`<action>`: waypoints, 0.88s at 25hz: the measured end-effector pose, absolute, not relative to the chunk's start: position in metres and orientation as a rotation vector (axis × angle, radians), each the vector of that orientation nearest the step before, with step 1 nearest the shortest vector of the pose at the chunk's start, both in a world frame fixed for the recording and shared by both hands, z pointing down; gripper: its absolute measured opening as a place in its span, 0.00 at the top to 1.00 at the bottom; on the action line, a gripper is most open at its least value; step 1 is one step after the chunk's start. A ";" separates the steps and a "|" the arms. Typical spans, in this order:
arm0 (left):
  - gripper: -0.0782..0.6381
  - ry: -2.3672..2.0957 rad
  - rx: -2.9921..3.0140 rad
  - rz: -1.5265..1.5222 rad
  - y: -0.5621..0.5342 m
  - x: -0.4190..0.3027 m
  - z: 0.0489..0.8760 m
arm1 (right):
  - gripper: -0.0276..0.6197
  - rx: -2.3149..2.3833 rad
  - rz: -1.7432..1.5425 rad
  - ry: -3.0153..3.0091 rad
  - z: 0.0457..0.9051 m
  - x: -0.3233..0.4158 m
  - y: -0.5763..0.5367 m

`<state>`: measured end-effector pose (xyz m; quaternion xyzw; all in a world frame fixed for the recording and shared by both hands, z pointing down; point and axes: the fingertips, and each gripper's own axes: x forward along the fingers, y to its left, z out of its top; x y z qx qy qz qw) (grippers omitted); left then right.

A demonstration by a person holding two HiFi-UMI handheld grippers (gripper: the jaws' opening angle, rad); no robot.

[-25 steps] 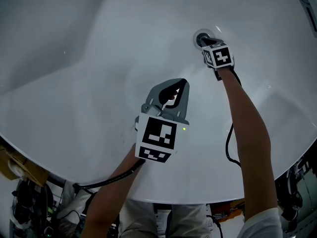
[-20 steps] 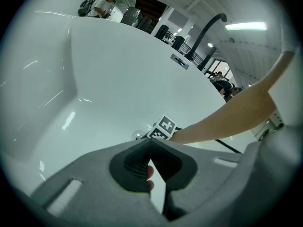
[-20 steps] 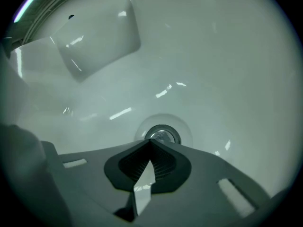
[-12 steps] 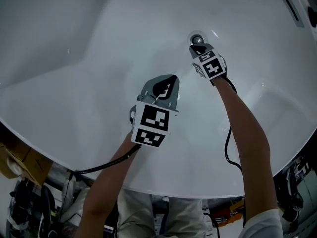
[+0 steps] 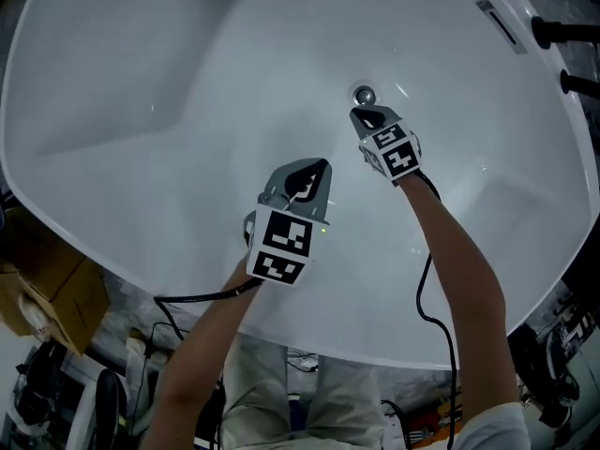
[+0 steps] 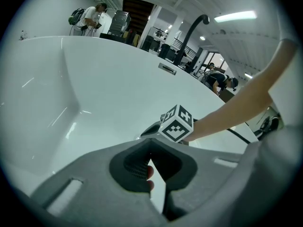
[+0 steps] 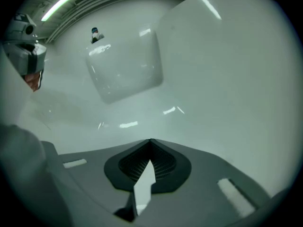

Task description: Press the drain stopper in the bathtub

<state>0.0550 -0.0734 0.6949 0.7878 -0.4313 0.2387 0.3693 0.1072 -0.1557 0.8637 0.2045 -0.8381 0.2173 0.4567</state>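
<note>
Smooth, glossy bathtub (image 5: 187, 64); shiny metal drain stopper (image 5: 364, 95).

White bathtub (image 5: 169, 82), silver drain stopper (image 5: 364, 95), marker cubes (image 5: 281, 244) — black-and-white squares

bathtub (image 5: 187, 82) floor open left of drain stopper (image 5: 364, 95) | right claw (image 5: 360, 114) just beside it, near side | left claw (image 5: 323, 165) well apart

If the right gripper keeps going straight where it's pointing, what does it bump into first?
Most likely the drain stopper: in the head view the right gripper points at it, just short. Its own view shows only white bathtub ahead, so it may hit the tub beside it.
</note>
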 end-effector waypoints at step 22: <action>0.89 -1.129 2.149 0.576 -0.055 0.071 0.490 | 0.95 0.596 0.520 -2.378 0.590 0.099 -0.101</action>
